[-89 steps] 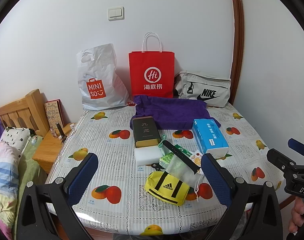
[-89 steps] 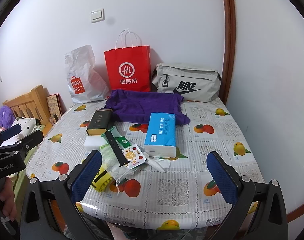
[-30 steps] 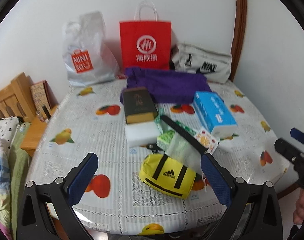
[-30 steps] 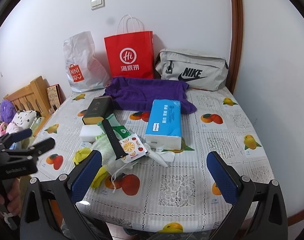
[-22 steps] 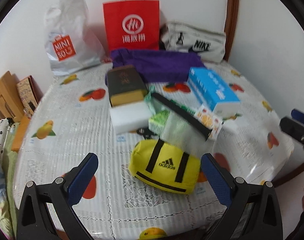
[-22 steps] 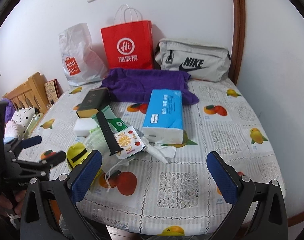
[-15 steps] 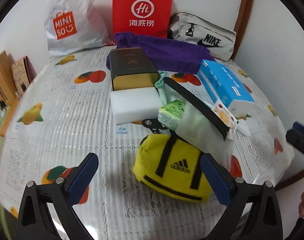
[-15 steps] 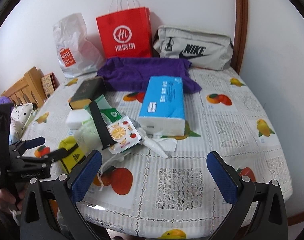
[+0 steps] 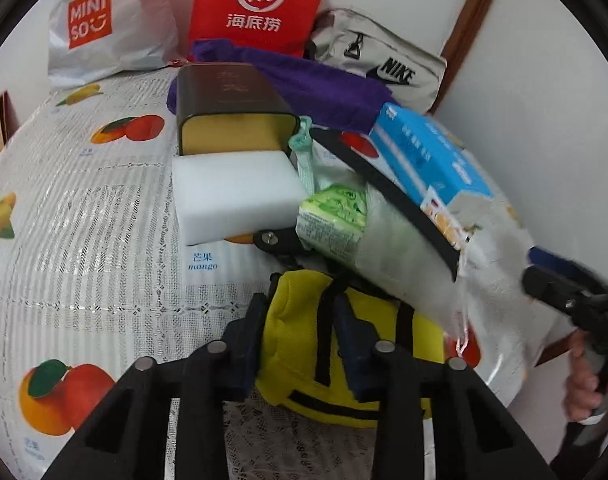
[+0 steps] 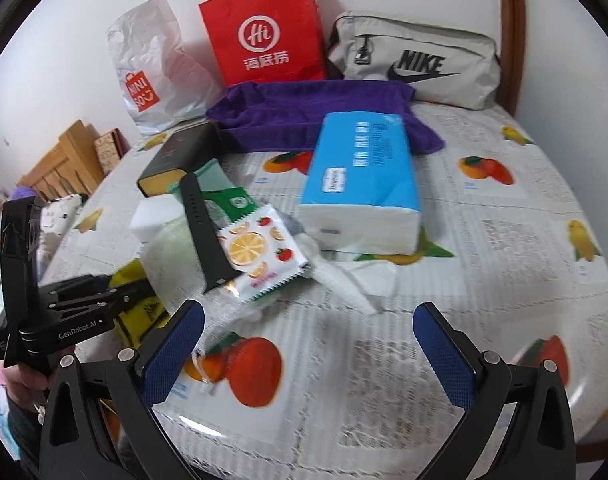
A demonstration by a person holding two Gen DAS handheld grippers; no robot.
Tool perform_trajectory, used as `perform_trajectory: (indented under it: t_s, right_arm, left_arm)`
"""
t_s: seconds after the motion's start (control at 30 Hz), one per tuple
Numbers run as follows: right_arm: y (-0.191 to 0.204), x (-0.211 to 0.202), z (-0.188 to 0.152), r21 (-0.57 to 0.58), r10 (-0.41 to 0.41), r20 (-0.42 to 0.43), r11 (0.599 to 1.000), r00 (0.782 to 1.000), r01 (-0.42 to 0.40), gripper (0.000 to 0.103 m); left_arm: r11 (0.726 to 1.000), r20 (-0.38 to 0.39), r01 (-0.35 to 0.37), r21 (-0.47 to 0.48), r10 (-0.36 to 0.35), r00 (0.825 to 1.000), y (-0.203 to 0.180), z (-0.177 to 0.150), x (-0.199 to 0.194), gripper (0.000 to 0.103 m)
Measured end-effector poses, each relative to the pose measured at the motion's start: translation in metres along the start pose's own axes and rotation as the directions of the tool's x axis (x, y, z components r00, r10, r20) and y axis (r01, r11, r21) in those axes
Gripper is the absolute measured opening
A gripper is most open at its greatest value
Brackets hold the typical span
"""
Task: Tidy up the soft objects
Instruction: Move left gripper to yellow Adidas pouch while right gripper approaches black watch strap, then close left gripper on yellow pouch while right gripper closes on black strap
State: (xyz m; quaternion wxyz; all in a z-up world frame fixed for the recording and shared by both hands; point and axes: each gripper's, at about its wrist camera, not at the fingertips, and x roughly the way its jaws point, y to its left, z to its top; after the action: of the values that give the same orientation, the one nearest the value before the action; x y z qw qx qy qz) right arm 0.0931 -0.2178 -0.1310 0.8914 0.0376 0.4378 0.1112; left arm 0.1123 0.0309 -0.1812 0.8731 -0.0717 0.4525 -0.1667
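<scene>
My left gripper (image 9: 299, 312) is shut on the near end of a yellow Adidas pouch (image 9: 299, 340) lying on the fruit-print tablecloth (image 9: 83, 208); the pouch also shows in the right wrist view (image 10: 137, 274). My right gripper (image 10: 308, 344) is open and empty, hovering over the table's front edge. A purple towel (image 10: 316, 108), a blue tissue pack (image 10: 360, 176), a white sponge block (image 9: 235, 192) and a translucent mesh bag (image 9: 404, 256) lie in the cluster ahead.
A dark box (image 9: 223, 104), a black strap (image 10: 203, 224), a fruit-print sachet (image 10: 259, 252) and a green packet (image 9: 332, 220) sit in the pile. A Miniso bag (image 10: 155, 68), red paper bag (image 10: 263, 32) and Nike bag (image 10: 416, 60) stand against the wall.
My left gripper moved down and forward to the yellow pouch and closed on it. My right gripper moved closer over the table and stayed open.
</scene>
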Motion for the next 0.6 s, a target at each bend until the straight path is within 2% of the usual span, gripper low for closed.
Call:
perform_trajectory:
  t_s: [0.03, 0.2, 0.3, 0.37, 0.57, 0.6]
  right_arm:
    - [0.004, 0.003, 0.003, -0.008, 0.012, 0.002, 1.000, 1.000, -0.012, 0.102]
    - [0.028, 0.014, 0.017, -0.095, 0.037, 0.017, 0.995, 0.999, -0.035, 0.097]
    - [0.045, 0.024, 0.026, -0.147, 0.062, 0.010, 0.987, 0.998, -0.060, 0.083]
    - [0.056, 0.036, 0.032, -0.183, 0.080, -0.010, 0.980, 0.997, -0.081, 0.079]
    - [0.073, 0.066, 0.036, -0.255, 0.085, -0.067, 0.962, 0.994, -0.099, 0.050]
    - [0.074, 0.067, 0.036, -0.258, 0.094, -0.067, 0.960, 0.993, -0.108, 0.042]
  left_arm:
    - [1.000, 0.003, 0.006, -0.003, -0.006, 1.000, 0.002, 0.000, -0.002, 0.020]
    - [0.999, 0.032, -0.006, -0.044, 0.007, 0.999, 0.017, 0.003, -0.016, 0.016]
    - [0.999, 0.037, -0.013, -0.047, 0.015, 0.999, 0.025, 0.003, -0.019, 0.016]
    - [0.998, 0.033, -0.018, -0.055, 0.019, 0.999, 0.028, 0.003, -0.018, 0.016]
    - [0.997, 0.014, 0.008, -0.080, -0.007, 1.000, 0.040, -0.001, -0.014, 0.017]
    - [0.997, 0.014, 0.013, -0.082, -0.012, 1.000, 0.041, -0.001, -0.013, 0.017]
